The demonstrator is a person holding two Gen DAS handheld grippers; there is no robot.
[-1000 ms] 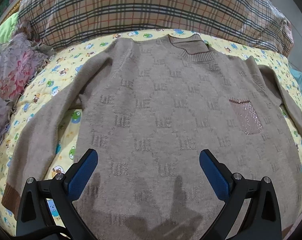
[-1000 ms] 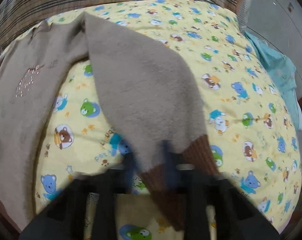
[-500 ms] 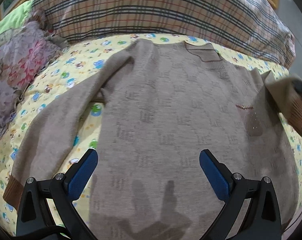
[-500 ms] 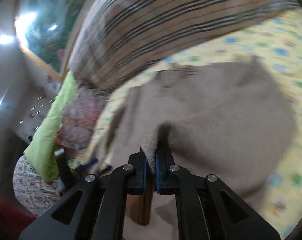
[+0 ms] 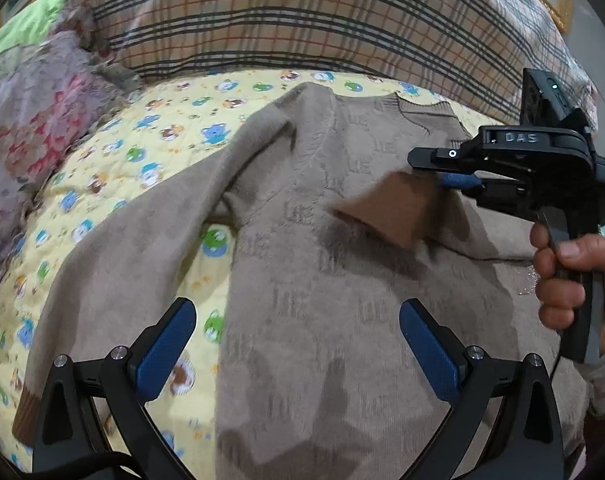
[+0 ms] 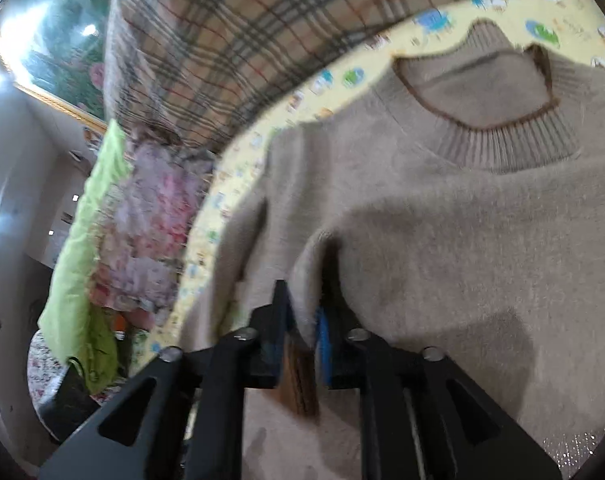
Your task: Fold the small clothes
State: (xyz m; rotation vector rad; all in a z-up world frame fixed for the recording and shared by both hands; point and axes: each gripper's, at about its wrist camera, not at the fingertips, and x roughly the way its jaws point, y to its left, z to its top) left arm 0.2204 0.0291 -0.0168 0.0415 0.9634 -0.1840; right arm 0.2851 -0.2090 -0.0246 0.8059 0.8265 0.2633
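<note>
A small beige knit sweater [image 5: 322, 280] lies face up on a yellow cartoon-print bed sheet [image 5: 150, 168]. My right gripper [image 5: 442, 180] is shut on the sweater's right sleeve near its brown cuff [image 5: 394, 212] and holds it over the chest. In the right wrist view the sleeve [image 6: 310, 280] is pinched between the blue pads of the gripper [image 6: 302, 332], with the collar [image 6: 498, 136] beyond. My left gripper [image 5: 294, 344] is open and empty above the sweater's lower body. The left sleeve [image 5: 114, 264] lies spread out, its cuff [image 5: 26, 416] at the lower left.
A plaid pillow [image 5: 302, 20] lies across the head of the bed. A floral cloth [image 5: 30, 120] and a green cloth [image 5: 26, 28] lie at the far left. A framed picture [image 6: 50, 52] hangs on the wall.
My right gripper has carried the right sleeve from the sheet at the right up and across onto the sweater's chest. My left gripper has shifted a little left and stayed open.
</note>
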